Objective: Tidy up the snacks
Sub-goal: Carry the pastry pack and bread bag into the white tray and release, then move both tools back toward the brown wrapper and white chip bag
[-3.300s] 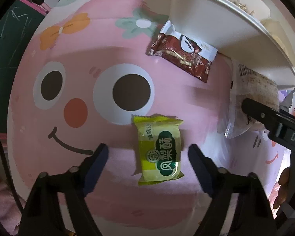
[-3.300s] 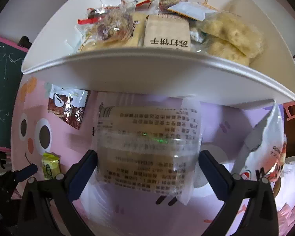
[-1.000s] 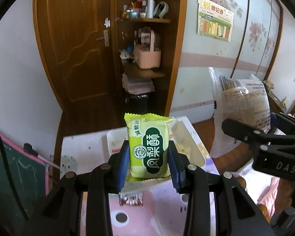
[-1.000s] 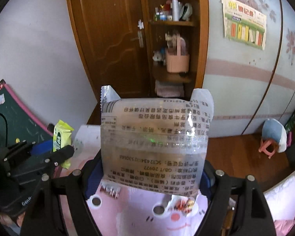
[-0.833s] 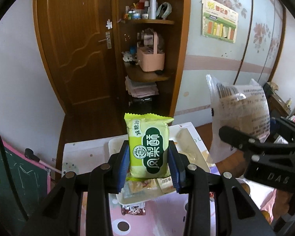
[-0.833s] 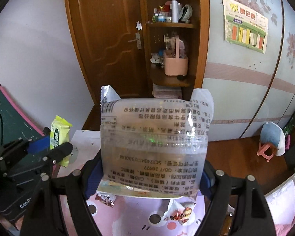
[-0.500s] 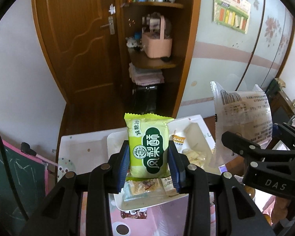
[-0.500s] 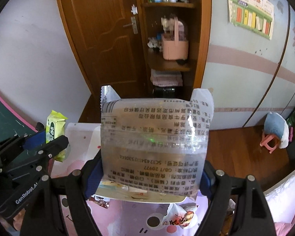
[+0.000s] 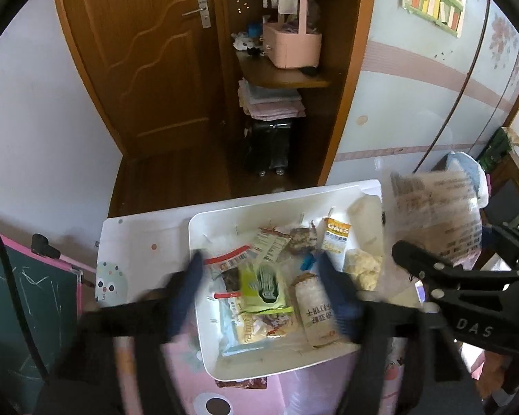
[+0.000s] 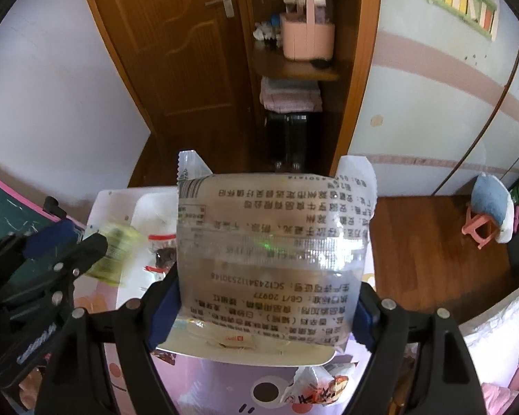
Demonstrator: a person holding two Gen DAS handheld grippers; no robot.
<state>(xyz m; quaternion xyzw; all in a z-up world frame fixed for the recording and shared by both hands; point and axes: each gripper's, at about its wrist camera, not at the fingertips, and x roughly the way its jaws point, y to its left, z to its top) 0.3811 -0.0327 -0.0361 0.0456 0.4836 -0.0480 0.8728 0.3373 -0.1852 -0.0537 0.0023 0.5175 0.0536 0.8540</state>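
Note:
My left gripper (image 9: 259,288) is open above the white tray (image 9: 276,366). The yellow-green snack pack (image 9: 263,287) is blurred between the jaws, free of them, over or on the snacks in the tray. In the right wrist view the pack (image 10: 116,252) is a blur beside the left gripper's fingers (image 10: 86,247). My right gripper (image 10: 259,311) is shut on a large clear cracker pack (image 10: 273,252) and holds it up over the tray's right side. That pack also shows in the left wrist view (image 9: 436,214).
The tray holds several wrapped snacks, among them a long cracker pack (image 9: 316,307). A dark brown snack pack (image 9: 242,384) lies on the pink mat (image 9: 187,373) by the tray's near edge. Another snack bag (image 10: 315,390) lies on the mat at the right. A chalkboard (image 9: 24,307) stands left.
My left gripper has opened and let go of the yellow-green pack, which drops toward the tray. Both grippers tilted down over the tray. The right gripper still holds the cracker pack.

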